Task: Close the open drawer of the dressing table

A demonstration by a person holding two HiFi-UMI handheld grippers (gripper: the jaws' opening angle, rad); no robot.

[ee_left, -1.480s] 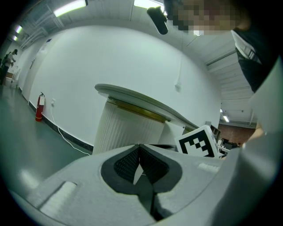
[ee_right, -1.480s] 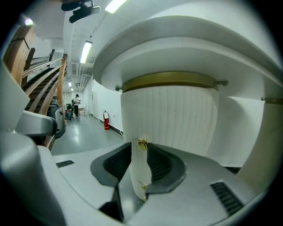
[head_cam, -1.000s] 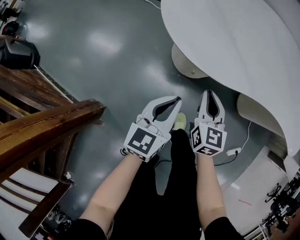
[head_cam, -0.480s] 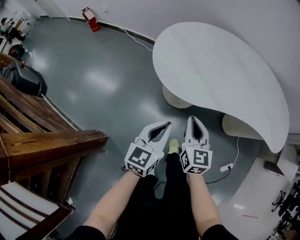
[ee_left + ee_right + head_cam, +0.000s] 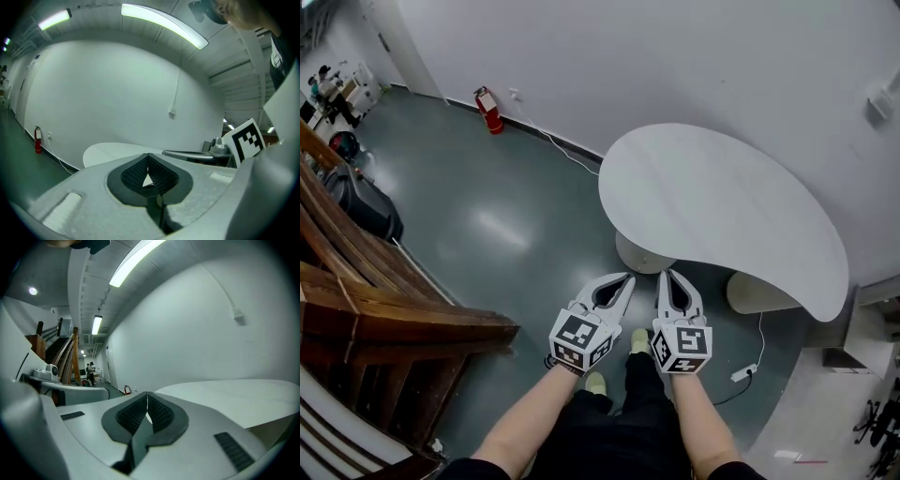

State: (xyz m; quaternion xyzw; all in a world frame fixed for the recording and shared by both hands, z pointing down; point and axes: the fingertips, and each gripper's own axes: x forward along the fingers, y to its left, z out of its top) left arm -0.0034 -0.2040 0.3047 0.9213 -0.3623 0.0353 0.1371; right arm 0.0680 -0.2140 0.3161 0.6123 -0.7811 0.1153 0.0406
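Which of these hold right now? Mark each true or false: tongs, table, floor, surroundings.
1. The left tongs are shut with nothing between them. True.
2. The right tongs grip a drawer handle. False: they are shut and empty, held in the air short of the white table.
3. A red fire extinguisher stands by the far wall. True.
4. An open drawer shows on the white table. False: no drawer can be seen in any view.
5. The wooden frame is on the person's right. False: it is on the left.
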